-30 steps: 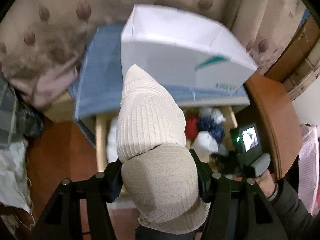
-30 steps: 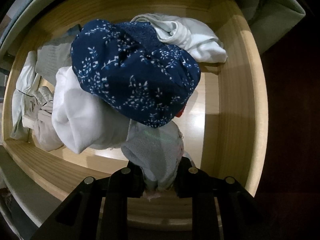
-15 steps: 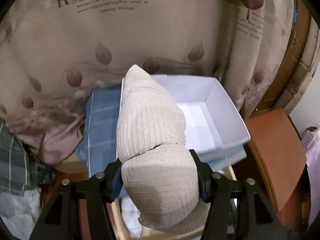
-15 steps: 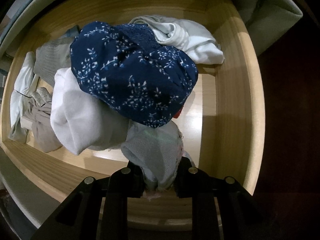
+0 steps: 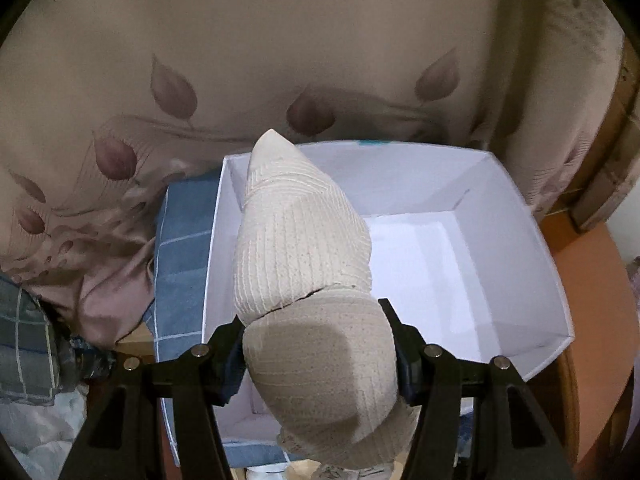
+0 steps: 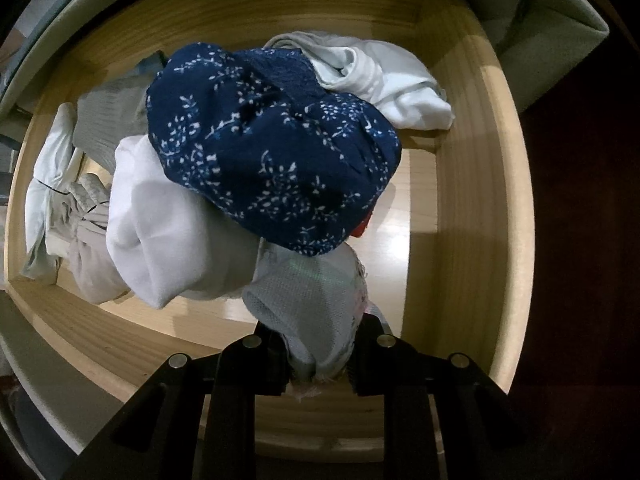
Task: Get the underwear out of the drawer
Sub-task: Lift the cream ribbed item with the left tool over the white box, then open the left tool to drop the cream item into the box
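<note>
Since a second ago, the left tool (image 5: pixel 320 354) has been swinging away from the open drawer, and the white cardboard box (image 5: pixel 528 264), then seen from outside, is now lying straight ahead of it with its bare inside showing. Its black fingers (image 5: pixel 228 346) are clamping a rolled beige ribbed piece of underwear (image 5: pixel 300 264), which is sticking out forward over the near wall of that box. Beneath the box, off to the tool's left, a blue checked cloth (image 5: pixel 180 256) is spreading out, and a beige curtain printed with mauve leaves (image 5: pixel 240 60) is hanging beyond it.

The right tool (image 6: pixel 320 364) is pointing down into the pale wooden drawer (image 6: pixel 476 208), unmoved, its fingers squeezing a pale grey knitted garment (image 6: pixel 304 300) close to the drawer's near wall. Just ahead of that garment a navy floral bundle (image 6: pixel 272 152) is sitting on top of the pile, with a white folded bundle (image 6: pixel 168 232) touching it on the tool's left and another light garment (image 6: pixel 392 88) lying farther ahead to the right.
</note>
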{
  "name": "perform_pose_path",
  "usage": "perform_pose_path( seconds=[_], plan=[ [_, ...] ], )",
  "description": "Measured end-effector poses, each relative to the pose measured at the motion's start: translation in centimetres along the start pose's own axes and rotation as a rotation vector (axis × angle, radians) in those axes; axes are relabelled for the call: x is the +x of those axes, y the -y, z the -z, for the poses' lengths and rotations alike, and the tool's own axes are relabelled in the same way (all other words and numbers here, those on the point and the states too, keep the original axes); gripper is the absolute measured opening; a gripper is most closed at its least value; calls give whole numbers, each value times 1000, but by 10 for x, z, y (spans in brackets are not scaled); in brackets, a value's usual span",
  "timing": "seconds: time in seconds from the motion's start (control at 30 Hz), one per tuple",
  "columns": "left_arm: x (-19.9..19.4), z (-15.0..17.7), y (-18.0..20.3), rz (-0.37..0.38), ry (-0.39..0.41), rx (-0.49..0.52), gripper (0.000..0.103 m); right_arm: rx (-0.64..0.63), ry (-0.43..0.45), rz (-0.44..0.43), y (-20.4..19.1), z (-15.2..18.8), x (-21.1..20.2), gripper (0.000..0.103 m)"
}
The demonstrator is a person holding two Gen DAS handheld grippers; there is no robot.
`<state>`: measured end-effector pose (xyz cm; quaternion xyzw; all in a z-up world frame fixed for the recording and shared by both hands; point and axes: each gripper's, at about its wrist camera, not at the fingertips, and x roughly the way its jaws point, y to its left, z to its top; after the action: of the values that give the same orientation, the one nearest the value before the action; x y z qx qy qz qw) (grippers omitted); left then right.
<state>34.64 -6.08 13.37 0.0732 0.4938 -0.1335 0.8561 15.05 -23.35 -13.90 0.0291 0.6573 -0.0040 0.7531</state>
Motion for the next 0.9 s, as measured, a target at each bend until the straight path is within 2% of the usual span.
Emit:
perform_pose_path(
  seconds=[0.3,0.43,0.67,0.9],
  plan=[
    [27,14,-16,-12,-84,-74,59,-6,10,3,-1,3,-4,19],
    [32,25,-20,-43,-126,-94,59,-10,11,8,-1,4,-5,19],
    [30,30,-18,-78,-139,-92,59,-8,14,17,-4,5,-7,19],
    [27,24,-10,-130,-114,-65,62,-11,22,24,-6,6,-9,19]
  ],
)
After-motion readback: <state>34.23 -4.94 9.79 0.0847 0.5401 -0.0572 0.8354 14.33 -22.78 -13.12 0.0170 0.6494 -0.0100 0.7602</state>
